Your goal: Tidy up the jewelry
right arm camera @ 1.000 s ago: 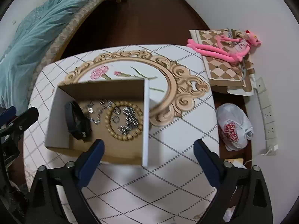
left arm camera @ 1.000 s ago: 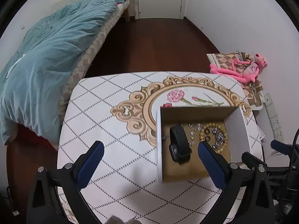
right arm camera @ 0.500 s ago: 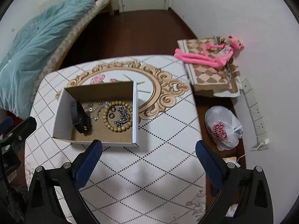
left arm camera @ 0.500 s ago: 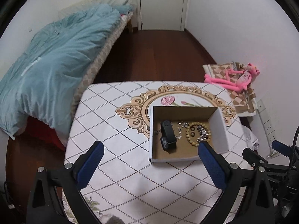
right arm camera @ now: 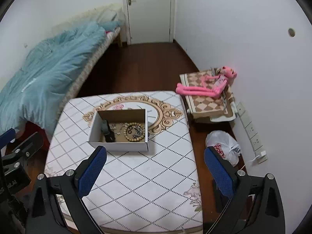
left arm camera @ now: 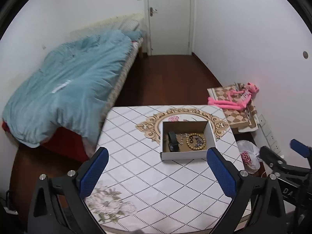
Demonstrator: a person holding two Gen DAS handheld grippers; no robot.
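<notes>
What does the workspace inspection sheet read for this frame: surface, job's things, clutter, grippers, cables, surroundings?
Surface: table with diamond-patterned cloth.
Job's things: open cardboard box on the table holds a bead bracelet, silver chains and a black watch.
Clutter: nothing seen on the table outside the box.
Grippers: left gripper and right gripper both open, empty, clear of the box.
Cables: white plug and cord at the wall sockets.
Surroundings: bed with blue quilt, pink plush toy, plastic bag on the floor, closed door.
</notes>
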